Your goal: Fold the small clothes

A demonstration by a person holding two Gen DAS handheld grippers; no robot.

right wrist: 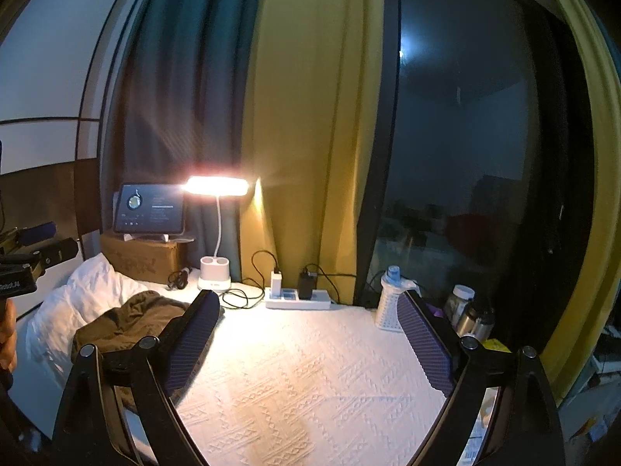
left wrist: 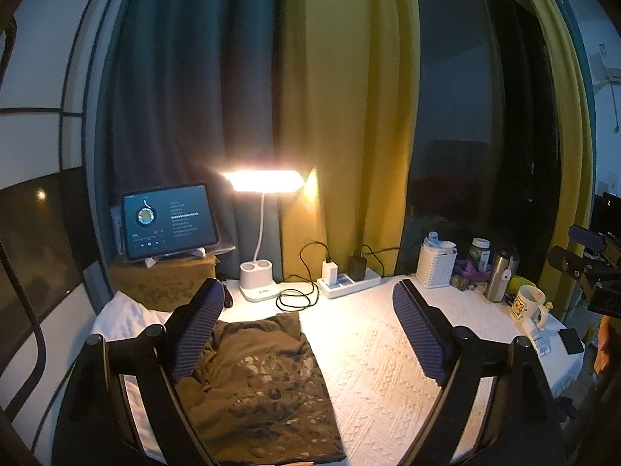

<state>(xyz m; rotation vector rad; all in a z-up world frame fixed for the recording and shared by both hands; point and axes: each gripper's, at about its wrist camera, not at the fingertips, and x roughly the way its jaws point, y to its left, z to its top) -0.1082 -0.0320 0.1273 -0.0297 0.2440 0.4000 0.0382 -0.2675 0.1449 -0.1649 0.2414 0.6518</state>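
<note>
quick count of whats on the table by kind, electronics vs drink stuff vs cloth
electronics: 3 - tablet, lamp, power strip
drink containers: 2 - steel flask, mug
cloth: 2 - brown garment, white cloth
total: 7

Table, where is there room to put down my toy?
Free: the white cloth between the brown garment and the mug, in front of the power strip. Crowded: the back right corner around the white basket and flask.
</note>
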